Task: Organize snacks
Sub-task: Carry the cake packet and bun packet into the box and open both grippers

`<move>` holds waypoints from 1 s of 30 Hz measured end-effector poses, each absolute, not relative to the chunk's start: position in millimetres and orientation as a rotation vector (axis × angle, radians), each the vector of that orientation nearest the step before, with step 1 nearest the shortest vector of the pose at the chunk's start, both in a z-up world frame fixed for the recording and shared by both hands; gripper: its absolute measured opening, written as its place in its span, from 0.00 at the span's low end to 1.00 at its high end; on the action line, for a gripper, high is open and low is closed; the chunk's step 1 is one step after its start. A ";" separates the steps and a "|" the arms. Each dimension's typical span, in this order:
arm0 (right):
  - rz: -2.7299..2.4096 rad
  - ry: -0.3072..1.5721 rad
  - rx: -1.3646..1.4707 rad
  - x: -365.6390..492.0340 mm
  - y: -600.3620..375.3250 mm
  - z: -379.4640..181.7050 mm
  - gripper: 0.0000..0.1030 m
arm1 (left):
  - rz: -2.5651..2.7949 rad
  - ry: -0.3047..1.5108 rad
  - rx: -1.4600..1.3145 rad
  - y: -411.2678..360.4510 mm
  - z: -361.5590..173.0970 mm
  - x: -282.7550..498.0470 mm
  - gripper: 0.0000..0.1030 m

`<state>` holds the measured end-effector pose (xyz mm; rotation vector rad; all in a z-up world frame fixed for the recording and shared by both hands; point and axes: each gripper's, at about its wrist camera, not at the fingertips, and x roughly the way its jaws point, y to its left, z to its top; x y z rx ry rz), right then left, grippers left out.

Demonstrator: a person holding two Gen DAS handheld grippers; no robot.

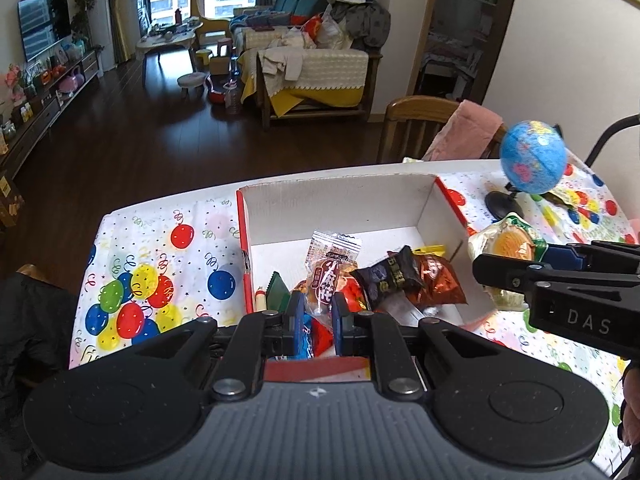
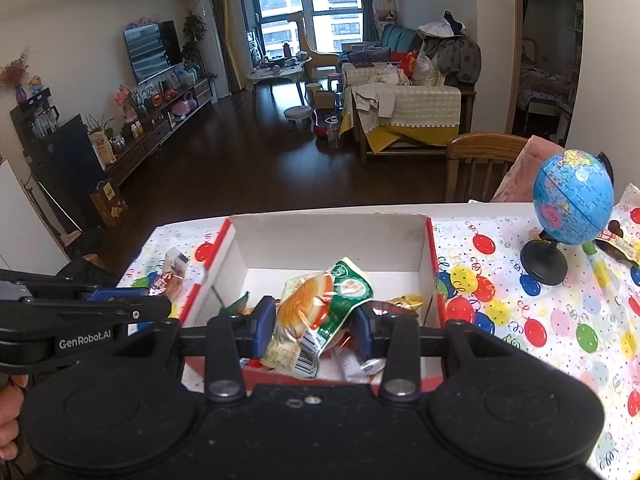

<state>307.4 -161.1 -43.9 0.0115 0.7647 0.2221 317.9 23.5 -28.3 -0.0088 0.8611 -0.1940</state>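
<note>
A red cardboard box with white inside [image 1: 336,208] [image 2: 328,236] stands on the balloon-print tablecloth and holds several wrapped snacks [image 1: 412,280]. My left gripper [image 1: 314,312] is shut on a clear-and-brown snack packet [image 1: 328,276] above the box's near edge. My right gripper [image 2: 314,324] is shut on a green-and-orange pastry packet [image 2: 320,308] over the box. That packet also shows in the left wrist view [image 1: 508,244], held at the box's right wall. The left gripper with its packet shows at the left of the right wrist view [image 2: 172,276].
A small blue globe [image 1: 532,158] [image 2: 572,200] on a black stand sits on the table right of the box. More snack packets [image 2: 618,244] lie beyond the globe. A wooden chair [image 1: 420,120] with a pink cloth stands behind the table.
</note>
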 end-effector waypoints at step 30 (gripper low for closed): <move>0.189 0.892 0.032 404.2 -190.3 -136.4 0.38 | -0.104 1.032 0.082 -15.5 -124.1 406.0 0.14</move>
